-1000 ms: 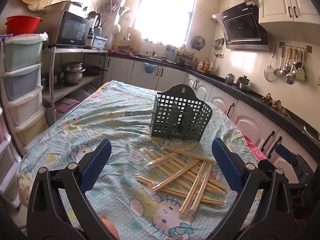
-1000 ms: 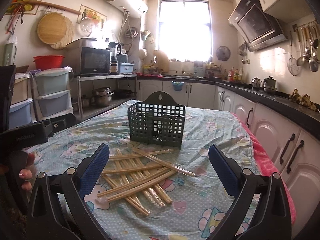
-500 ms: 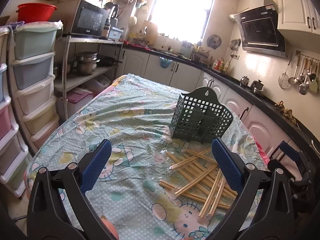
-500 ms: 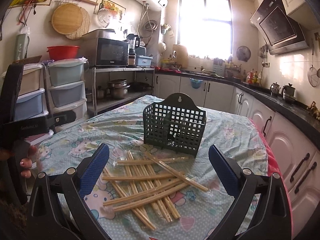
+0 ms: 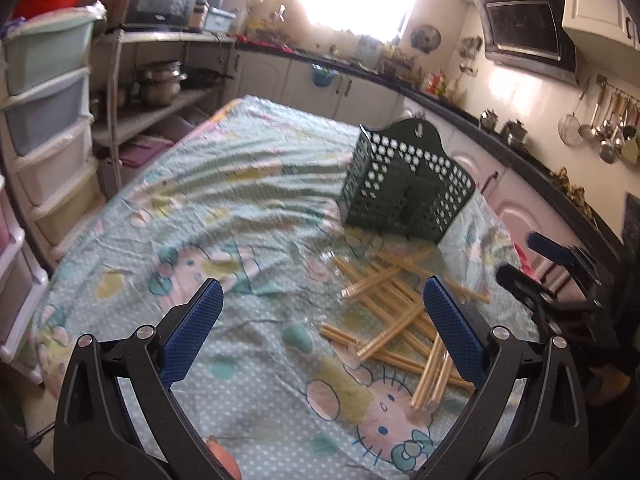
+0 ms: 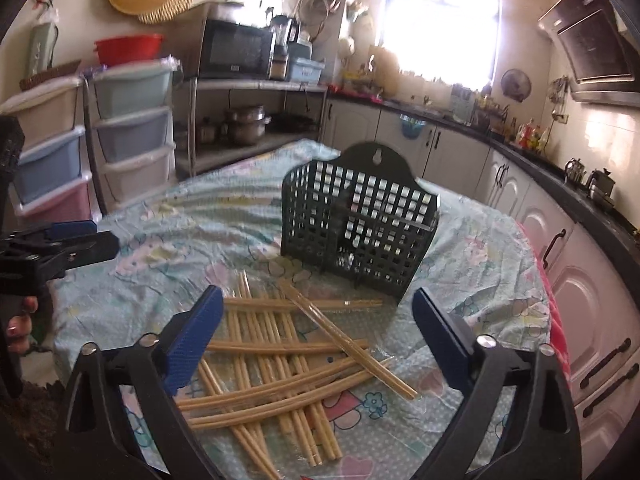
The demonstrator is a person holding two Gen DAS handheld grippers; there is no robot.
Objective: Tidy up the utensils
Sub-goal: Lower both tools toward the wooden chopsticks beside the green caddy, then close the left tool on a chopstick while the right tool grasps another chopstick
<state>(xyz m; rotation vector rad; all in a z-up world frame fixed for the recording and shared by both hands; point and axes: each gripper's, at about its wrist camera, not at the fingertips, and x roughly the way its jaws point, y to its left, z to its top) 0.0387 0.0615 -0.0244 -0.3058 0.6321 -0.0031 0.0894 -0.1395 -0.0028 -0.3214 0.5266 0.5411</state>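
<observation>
A dark green perforated utensil basket (image 6: 356,232) (image 5: 404,192) stands upright on the cloth-covered table (image 5: 224,216). In front of it lies a loose heap of plastic-wrapped wooden chopsticks (image 6: 280,356) (image 5: 400,320). My right gripper (image 6: 318,320) hovers low over the heap; its jaws are closing, with nothing pressed between the blue pads. My left gripper (image 5: 322,312) is open and empty, just left of the heap. The right gripper (image 5: 548,264) shows at the right edge of the left wrist view. The left gripper (image 6: 60,244) shows at the left edge of the right wrist view.
A patterned cartoon cloth (image 6: 480,280) covers the table. Stacked plastic drawers (image 6: 132,128) and a shelf with pots (image 6: 244,124) and a microwave (image 6: 236,48) stand to the left. White cabinets (image 6: 580,264) under a dark counter run along the right. A hand (image 6: 20,328) holds the left gripper.
Both grippers have come closer to the chopstick heap and tilted further down. The basket has slid right in the left wrist view. The right gripper's pads stand slightly nearer each other.
</observation>
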